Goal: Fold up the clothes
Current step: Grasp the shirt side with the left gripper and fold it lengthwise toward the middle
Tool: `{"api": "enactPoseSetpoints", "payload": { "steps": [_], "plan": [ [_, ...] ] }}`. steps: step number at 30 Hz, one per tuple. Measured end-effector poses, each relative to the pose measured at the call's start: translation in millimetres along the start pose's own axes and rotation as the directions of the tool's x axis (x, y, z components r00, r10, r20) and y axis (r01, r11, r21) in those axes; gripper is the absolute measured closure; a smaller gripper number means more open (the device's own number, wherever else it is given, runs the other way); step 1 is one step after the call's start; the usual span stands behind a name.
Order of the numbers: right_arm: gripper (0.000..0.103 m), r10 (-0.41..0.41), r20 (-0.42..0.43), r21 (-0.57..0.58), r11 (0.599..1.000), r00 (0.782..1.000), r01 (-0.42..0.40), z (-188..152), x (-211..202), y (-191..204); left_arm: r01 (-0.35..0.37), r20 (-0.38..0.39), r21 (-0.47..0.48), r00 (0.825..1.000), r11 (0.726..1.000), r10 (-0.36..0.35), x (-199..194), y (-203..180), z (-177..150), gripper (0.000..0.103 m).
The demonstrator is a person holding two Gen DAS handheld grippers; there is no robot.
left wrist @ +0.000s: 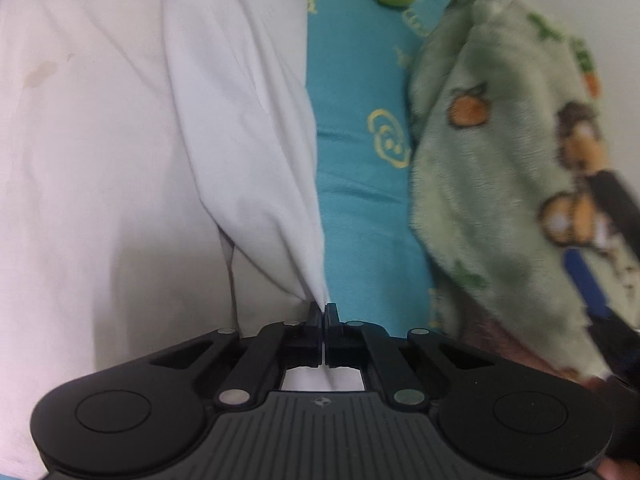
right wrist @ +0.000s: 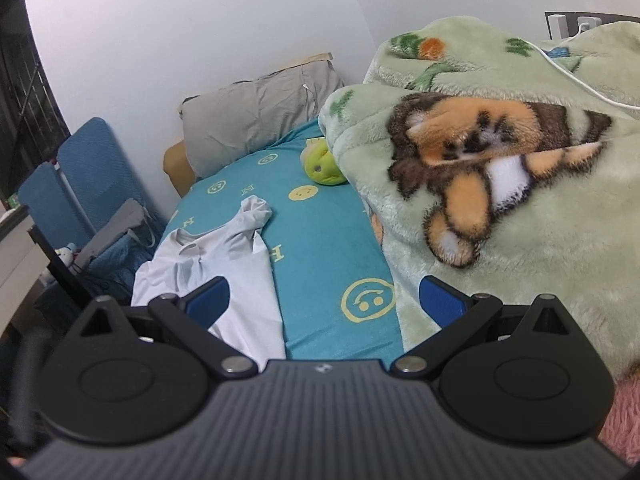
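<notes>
A white collared shirt (right wrist: 236, 256) lies crumpled along the left side of a teal bed sheet (right wrist: 332, 248). In the left wrist view my left gripper (left wrist: 324, 312) is shut on a bunched fold of the white shirt (left wrist: 244, 128), which stretches taut away from the jaws. My right gripper (right wrist: 324, 300) is open and empty, held above the sheet, its blue fingertips (right wrist: 210, 296) over the shirt's lower part.
A green fleece blanket (right wrist: 500, 160) with a cartoon print is heaped on the right of the bed. A green plush toy (right wrist: 322, 164) and a grey pillow (right wrist: 256, 116) lie at the far end. A blue chair (right wrist: 80, 176) stands left of the bed.
</notes>
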State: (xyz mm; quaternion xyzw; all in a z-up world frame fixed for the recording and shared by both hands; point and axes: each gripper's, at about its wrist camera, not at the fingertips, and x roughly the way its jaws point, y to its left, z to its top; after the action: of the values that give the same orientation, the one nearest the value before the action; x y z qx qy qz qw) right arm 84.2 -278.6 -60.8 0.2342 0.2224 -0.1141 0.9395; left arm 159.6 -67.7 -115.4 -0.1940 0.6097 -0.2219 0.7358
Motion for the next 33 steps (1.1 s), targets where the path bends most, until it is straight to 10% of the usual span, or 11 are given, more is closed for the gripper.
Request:
{"api": "enactPoseSetpoints", "payload": {
  "steps": [4,13,17,20,24,27,33],
  "plan": [
    [0.000,0.000,-0.003,0.009,1.000,1.000,0.000,0.3,-0.9,-0.1,0.088,0.021,-0.026,0.996,0.996,-0.088,-49.4,40.3,-13.4,0.102],
    [0.000,0.020,-0.063,-0.024,0.999,0.998,-0.021,-5.2,4.9,10.9,-0.073,0.020,-0.136,0.997,0.988,0.077,-77.0,146.3,-47.6,0.100],
    [0.000,0.023,-0.092,-0.032,0.999,0.996,-0.026,-9.7,8.2,14.2,-0.014,0.039,-0.103,0.999,0.995,0.018,-80.1,132.1,-54.9,0.062],
    [0.000,0.024,-0.116,-0.040,0.999,0.993,-0.028,-14.3,12.2,17.3,-0.009,0.014,-0.059,1.000,0.998,0.010,-74.3,119.1,-61.9,0.053],
    [0.000,0.027,-0.147,-0.052,0.998,0.989,-0.035,-20.7,17.3,23.6,-0.036,0.015,-0.002,0.999,0.999,0.036,-75.7,117.2,-73.1,0.058],
    [0.000,0.024,-0.162,-0.079,0.996,0.986,-0.037,-26.4,19.6,31.0,-0.041,0.015,-0.005,0.999,0.999,0.041,-79.7,127.7,-81.7,0.099],
    [0.000,0.025,-0.178,-0.131,0.990,0.984,-0.048,-32.8,19.8,40.1,-0.019,0.080,0.046,0.997,0.999,0.015,-104.8,120.1,-89.6,0.102]
  ]
}}
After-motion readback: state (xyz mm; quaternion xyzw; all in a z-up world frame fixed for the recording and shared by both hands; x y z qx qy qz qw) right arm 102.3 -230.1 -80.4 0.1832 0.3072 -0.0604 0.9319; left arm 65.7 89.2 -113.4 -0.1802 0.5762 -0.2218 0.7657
